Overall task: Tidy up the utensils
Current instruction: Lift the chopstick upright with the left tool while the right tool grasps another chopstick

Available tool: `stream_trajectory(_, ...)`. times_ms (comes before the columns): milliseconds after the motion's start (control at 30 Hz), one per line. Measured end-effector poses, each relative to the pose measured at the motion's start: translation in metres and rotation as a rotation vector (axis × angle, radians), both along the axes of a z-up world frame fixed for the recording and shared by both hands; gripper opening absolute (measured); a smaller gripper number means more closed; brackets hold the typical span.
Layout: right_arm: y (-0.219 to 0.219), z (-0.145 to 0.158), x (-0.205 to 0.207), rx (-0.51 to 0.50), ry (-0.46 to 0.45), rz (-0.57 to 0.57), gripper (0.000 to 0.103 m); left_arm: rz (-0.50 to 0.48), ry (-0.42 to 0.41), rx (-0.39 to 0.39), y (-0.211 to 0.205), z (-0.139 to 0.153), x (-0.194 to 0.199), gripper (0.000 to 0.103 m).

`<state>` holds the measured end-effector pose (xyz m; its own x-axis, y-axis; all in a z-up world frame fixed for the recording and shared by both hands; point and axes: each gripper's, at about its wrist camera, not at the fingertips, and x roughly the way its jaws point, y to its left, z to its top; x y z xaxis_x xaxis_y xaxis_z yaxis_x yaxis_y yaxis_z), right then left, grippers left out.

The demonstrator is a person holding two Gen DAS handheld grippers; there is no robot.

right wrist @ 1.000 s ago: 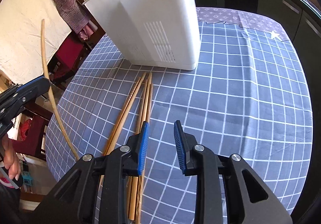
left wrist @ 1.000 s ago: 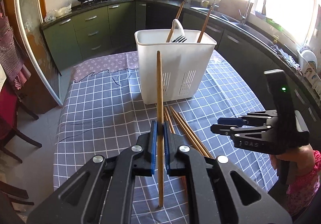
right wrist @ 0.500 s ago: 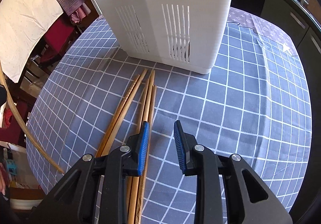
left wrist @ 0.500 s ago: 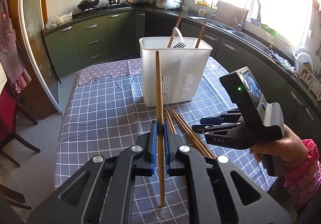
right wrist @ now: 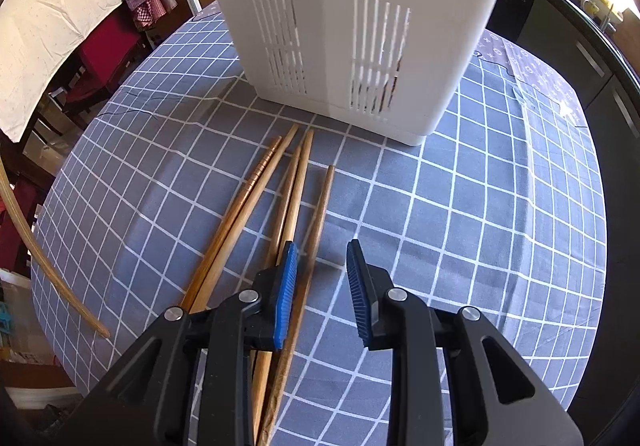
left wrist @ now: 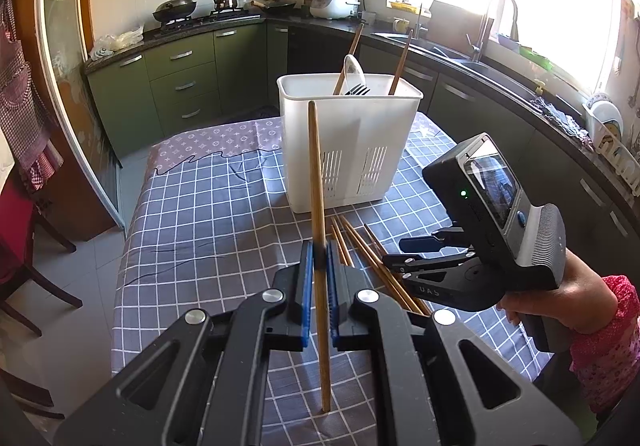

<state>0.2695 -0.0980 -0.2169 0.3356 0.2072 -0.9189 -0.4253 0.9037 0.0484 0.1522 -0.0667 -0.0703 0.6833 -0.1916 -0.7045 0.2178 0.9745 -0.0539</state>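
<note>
My left gripper (left wrist: pixel 317 278) is shut on one wooden chopstick (left wrist: pixel 316 182) and holds it upright above the table, in front of the white utensil caddy (left wrist: pixel 348 150). The caddy holds two chopsticks, a white spoon and a fork. My right gripper (right wrist: pixel 320 286) is open and empty, low over several loose chopsticks (right wrist: pixel 260 198) lying on the checked tablecloth in front of the caddy (right wrist: pixel 352 18). The loose chopsticks (left wrist: pixel 360 246) also show in the left wrist view, with the right gripper (left wrist: pixel 404 258) just right of them. The held chopstick (right wrist: pixel 36 262) shows at the left edge of the right wrist view.
The table has a blue-grey checked cloth (left wrist: pixel 200 214) with its edge to the left. Dark chairs (left wrist: pixel 24 246) stand left of the table. Green kitchen cabinets (left wrist: pixel 180 86) and a sink counter (left wrist: pixel 500 70) run behind and to the right.
My right gripper has moved forward and down toward the loose chopsticks and the caddy. My left gripper has drawn back a little, still holding its chopstick upright.
</note>
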Motion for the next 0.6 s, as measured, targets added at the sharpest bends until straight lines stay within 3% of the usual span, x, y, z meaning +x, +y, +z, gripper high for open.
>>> stream_trajectory(133, 0.008, -0.002, 0.003, -0.02, -0.009, 0.005, 0.027, -0.002, 0.001, 0.002, 0.0, 0.0, 0.0, 0.007)
stream_trajectory(267, 0.01, 0.002, 0.003, -0.015, -0.02, 0.003, 0.008, -0.007, 0.002, 0.004, 0.0, -0.001, 0.0, 0.007)
stream_trajectory(400, 0.008, 0.005, -0.001, 0.016, -0.035, -0.006, 0.006, -0.006, 0.002, 0.002, 0.001, -0.001, -0.001, 0.007)
stream_trajectory(600, -0.015, 0.044, -0.019, 0.095, -0.129, -0.027, 0.006, -0.004, 0.0, 0.006, 0.004, -0.001, -0.001, 0.007)
